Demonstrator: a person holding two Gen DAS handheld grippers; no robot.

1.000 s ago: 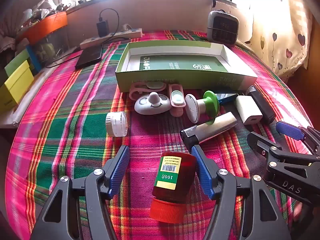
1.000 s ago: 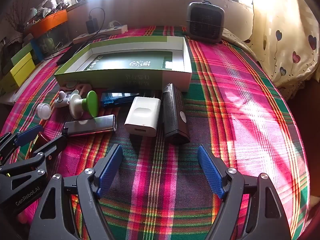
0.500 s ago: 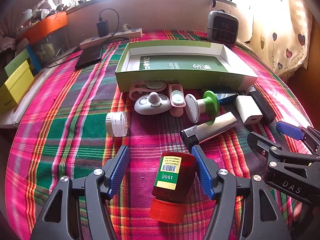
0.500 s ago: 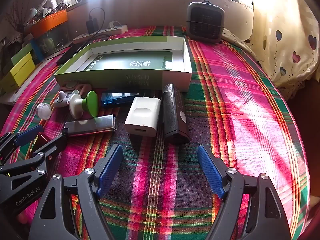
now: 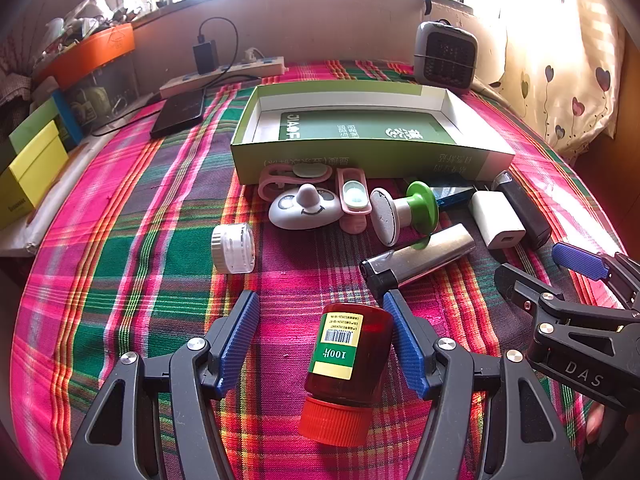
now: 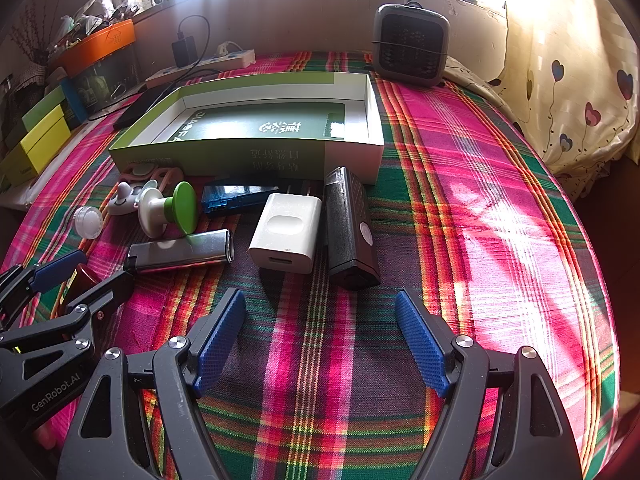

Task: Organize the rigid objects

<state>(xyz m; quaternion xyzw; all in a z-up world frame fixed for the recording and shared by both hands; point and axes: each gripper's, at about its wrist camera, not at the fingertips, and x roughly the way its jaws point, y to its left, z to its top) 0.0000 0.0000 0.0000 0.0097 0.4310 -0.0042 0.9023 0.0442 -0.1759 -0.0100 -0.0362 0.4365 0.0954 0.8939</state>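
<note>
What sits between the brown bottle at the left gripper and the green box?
The silver lighter, the green-and-white stamp and the white smiley gadget lie on the cloth between the bottle and the box.

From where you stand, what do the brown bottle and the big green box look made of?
Brown bottle: likely translucent amber plastic, glossy, with a ribbed orange cap and paper label; could be glass. Green box: printed cardboard, matte, with thin folded white walls.

A brown bottle (image 5: 352, 350) with a red cap is laid on its side near the bed's (image 5: 160, 208) front edge, before an open green box (image 5: 360, 136).
</note>
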